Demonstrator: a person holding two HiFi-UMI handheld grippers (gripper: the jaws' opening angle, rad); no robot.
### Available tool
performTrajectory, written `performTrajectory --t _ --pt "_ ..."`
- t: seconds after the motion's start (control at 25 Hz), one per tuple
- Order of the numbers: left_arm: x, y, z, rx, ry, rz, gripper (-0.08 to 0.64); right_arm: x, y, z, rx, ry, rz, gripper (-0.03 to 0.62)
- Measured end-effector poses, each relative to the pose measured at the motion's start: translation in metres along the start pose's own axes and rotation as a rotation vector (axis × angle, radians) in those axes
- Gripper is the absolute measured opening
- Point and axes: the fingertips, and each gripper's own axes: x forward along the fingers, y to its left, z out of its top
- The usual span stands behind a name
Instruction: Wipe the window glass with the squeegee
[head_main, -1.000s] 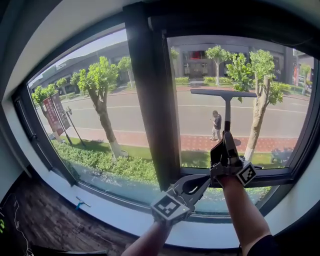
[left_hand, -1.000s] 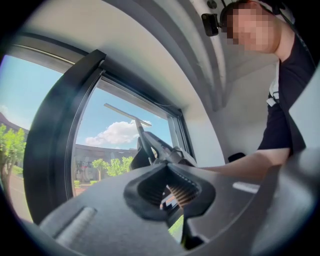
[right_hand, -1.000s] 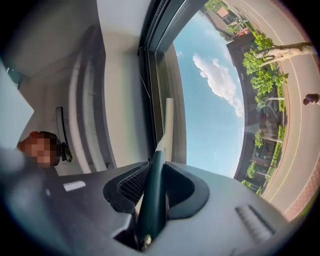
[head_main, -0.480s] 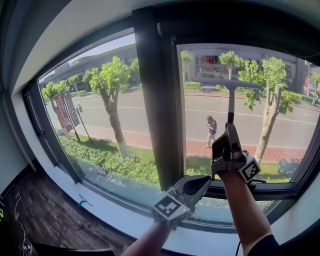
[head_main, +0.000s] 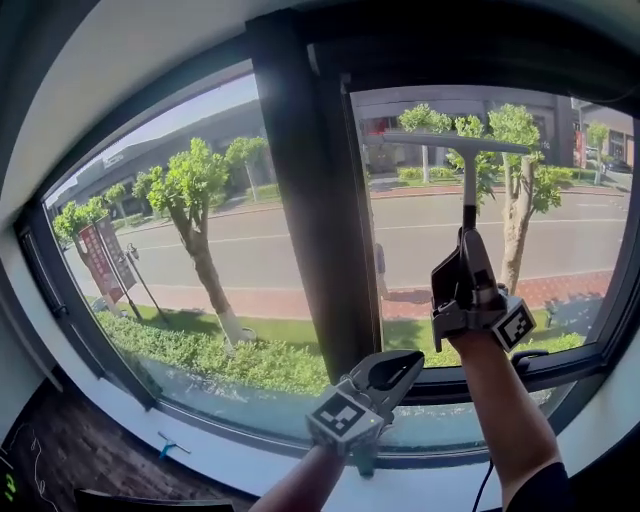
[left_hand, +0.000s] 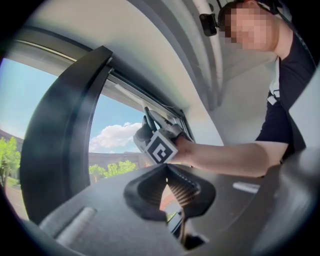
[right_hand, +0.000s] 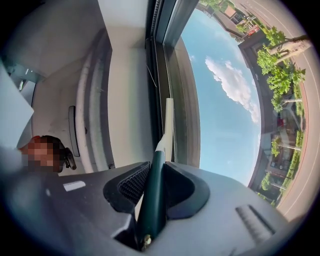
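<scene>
Up at the right pane, the right tongs (head_main: 468, 265) are clamped on the dark green handle of the squeegee (head_main: 467, 180). It stands upright, with its blade lying crosswise at the top of the window glass (head_main: 570, 240). Lower and to the left, near the lower frame (head_main: 560, 365), the left tongs (head_main: 388, 372) are pressed together on nothing, beside the dark centre post (head_main: 305, 200).

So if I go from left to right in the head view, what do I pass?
Red sign → leafy tree → dark window post → squeegee. The two grippers and the trees on the right overlap these, so they are left out.
</scene>
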Motion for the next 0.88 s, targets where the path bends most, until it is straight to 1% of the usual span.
performTrajectory --t 0.08,0.2,0.4,0.64,0.8,0.88 --pt "-0.006 0.011 0.001 0.005 0.002 -0.022 0.003 0.008 0.001 -0.005 -0.026 0.003 0.011 0.098" --pt "-0.012 0.017 0.004 0.015 -0.007 -0.045 0.003 0.015 0.003 -0.014 -0.036 0.012 0.021 0.098" --pt "-0.012 0.021 0.009 0.018 -0.029 -0.058 0.003 0.022 -0.005 -0.015 -0.055 0.036 0.005 0.098" --pt "-0.013 0.026 0.012 0.011 -0.037 -0.037 0.003 0.035 -0.015 -0.017 -0.054 0.056 0.012 0.098" --pt "-0.017 0.025 0.010 0.018 -0.028 -0.019 0.003 0.036 -0.028 -0.013 -0.038 0.044 -0.019 0.098" --pt "-0.020 0.026 0.009 0.017 -0.024 -0.009 0.003 0.037 -0.032 -0.010 -0.041 0.047 -0.020 0.098"
